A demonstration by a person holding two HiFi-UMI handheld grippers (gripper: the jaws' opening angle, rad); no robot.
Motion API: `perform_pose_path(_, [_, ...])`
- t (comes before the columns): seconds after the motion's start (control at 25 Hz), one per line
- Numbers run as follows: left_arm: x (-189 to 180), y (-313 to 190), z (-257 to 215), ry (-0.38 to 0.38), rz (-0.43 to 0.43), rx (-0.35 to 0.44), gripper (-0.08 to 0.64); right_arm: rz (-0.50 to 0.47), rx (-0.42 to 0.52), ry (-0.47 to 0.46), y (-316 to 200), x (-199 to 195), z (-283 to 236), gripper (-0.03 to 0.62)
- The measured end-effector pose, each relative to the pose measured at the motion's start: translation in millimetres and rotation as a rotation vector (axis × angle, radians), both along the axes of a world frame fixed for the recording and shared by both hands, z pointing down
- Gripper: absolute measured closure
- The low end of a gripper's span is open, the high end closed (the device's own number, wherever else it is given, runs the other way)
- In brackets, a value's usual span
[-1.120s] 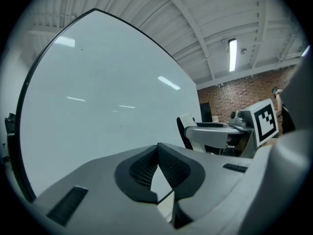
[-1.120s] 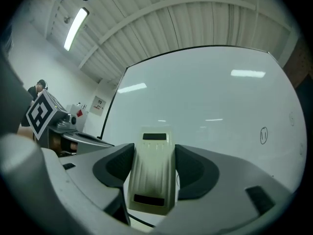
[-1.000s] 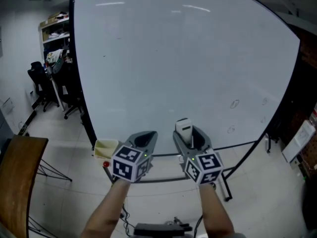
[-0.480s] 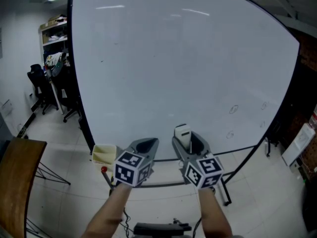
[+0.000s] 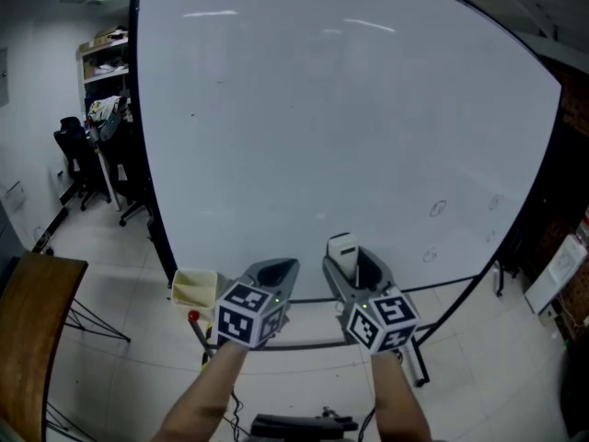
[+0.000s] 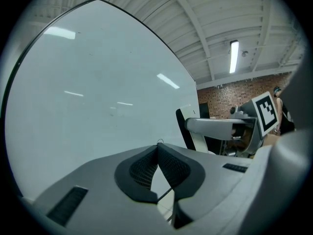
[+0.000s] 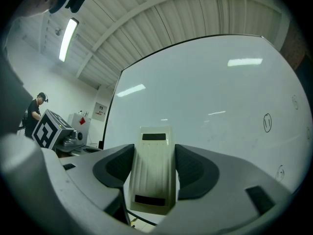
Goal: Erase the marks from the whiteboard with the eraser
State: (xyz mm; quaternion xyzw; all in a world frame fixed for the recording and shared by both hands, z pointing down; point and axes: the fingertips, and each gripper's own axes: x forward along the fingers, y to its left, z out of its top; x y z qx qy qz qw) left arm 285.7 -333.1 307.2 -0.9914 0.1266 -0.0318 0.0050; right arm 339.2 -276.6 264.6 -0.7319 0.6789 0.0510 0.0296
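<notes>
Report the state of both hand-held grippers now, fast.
Left hand-held gripper: shut, jaws together, nothing between them.
Right hand-held gripper: shut on the eraser.

Left gripper [image 5: 276,269] beside right gripper [image 5: 355,261], before the whiteboard's [image 5: 322,109] bottom edge; eraser [image 5: 342,249] in the right; marks [image 5: 438,208] near the lower-right corner.

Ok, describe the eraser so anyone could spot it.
Find the large white whiteboard, then look near its lower edge. There the cream ribbed eraser stands clamped in the grey right gripper; the left gripper beside it is shut and empty.
</notes>
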Motion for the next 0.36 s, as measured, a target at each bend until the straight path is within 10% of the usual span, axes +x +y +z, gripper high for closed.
perform_pose_path(0.36, [-0.3,-3.1,0.9,0.002,-0.006,-0.002,0.566,-0.013,-0.005,0.003,-3.3,-1.9,-1.5,0.333])
